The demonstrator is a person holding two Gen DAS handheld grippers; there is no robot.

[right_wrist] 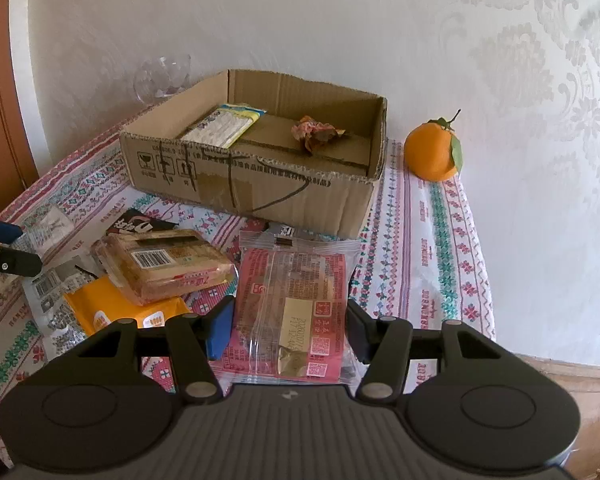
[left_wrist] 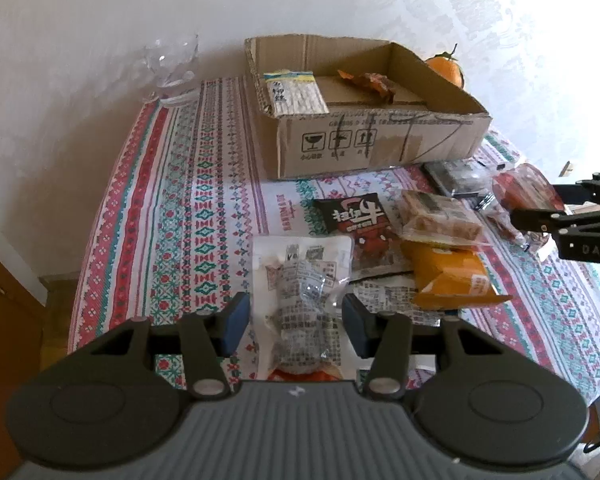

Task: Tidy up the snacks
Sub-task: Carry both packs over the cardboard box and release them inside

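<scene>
My left gripper is shut on a crumpled white-and-clear snack packet, held just above the patterned tablecloth. My right gripper is shut on a red clear-wrapped cake packet, its pads against both sides. Behind both stands an open cardboard box. It holds a yellow-blue pack of white sticks and a crumpled orange-brown wrapper. Between the grippers lie a black-red packet, a clear pack of brown cakes and an orange packet.
An orange with a leaf sits right of the box by the wall. A clear glass stands at the back left corner. The table ends at left beside a wooden cabinet, and at right over a wooden floor.
</scene>
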